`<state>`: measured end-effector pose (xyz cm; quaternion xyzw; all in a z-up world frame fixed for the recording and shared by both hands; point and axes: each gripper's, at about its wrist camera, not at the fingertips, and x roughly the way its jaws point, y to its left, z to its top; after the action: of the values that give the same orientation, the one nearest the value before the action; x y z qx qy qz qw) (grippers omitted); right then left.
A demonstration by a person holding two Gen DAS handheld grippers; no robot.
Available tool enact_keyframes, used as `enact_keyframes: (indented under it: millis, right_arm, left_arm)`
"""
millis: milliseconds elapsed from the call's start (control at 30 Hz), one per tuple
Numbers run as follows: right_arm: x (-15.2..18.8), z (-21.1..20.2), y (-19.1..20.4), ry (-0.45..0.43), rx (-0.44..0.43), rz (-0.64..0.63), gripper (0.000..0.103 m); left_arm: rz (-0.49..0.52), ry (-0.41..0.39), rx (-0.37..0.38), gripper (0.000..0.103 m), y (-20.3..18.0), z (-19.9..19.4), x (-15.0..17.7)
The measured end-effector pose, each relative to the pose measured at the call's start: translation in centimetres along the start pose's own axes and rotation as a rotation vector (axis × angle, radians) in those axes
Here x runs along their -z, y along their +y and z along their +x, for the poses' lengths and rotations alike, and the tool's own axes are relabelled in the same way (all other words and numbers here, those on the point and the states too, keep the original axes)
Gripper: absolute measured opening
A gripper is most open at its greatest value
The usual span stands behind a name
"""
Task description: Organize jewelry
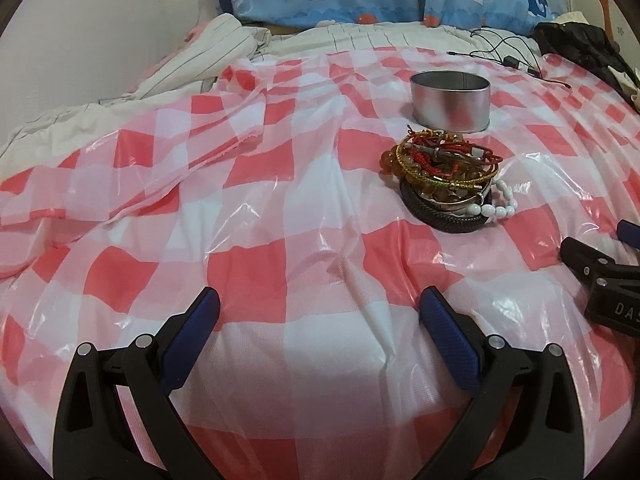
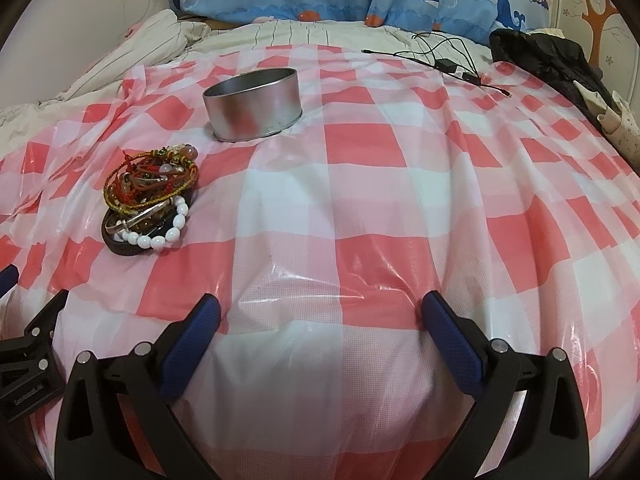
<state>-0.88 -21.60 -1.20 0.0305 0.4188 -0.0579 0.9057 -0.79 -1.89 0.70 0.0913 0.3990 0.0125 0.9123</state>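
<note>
Two grippers, the left gripper (image 1: 320, 312) and the right gripper (image 2: 320, 316), were wide open and held nothing. Ahead of them lay the pile of bracelets (image 1: 448, 184), with the silver tin (image 1: 450, 100) just behind it. Only the right view showed the rolled paper (image 2: 618, 120) far off right. Nothing blocked the pile on the checked sheet (image 1: 248, 280).

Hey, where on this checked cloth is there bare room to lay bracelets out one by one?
Bare cloth runs right of the tin and bracelet pile, up to the black cables. More lies left of the pile in the left view, though wrinkled. Between tin and pile is tight.
</note>
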Motion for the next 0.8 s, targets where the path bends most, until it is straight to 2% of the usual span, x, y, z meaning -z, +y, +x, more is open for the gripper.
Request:
enact_keyframes:
  millis: [433, 533, 633, 700, 800]
  right_arm:
    - [0.0, 0.0, -0.1, 0.000, -0.001, 0.000, 0.096]
    - [0.0, 0.0, -0.1, 0.000, -0.001, 0.001, 0.096]
    - [0.0, 0.0, -0.1, 0.001, 0.001, 0.000, 0.096]
    - [0.0, 0.0, -0.1, 0.001, 0.000, 0.000, 0.096]
    - [0.0, 0.0, -0.1, 0.002, -0.005, 0.002, 0.096]
  left_arm:
    - [-0.011, -0.002, 0.011, 0.096, 0.1, 0.2, -0.2]
    - [-0.044, 0.006, 0.087, 0.096, 1.1, 0.0, -0.7]
    - [-0.100, -0.035, 0.159, 0.096, 2.2, -0.8, -1.7]
    - [-0.085, -0.047, 0.220, 0.096, 2.4, -0.9, -2.8]
    - [-0.012, -0.035, 0.212, 0.096, 2.3, -0.4, -4.9]
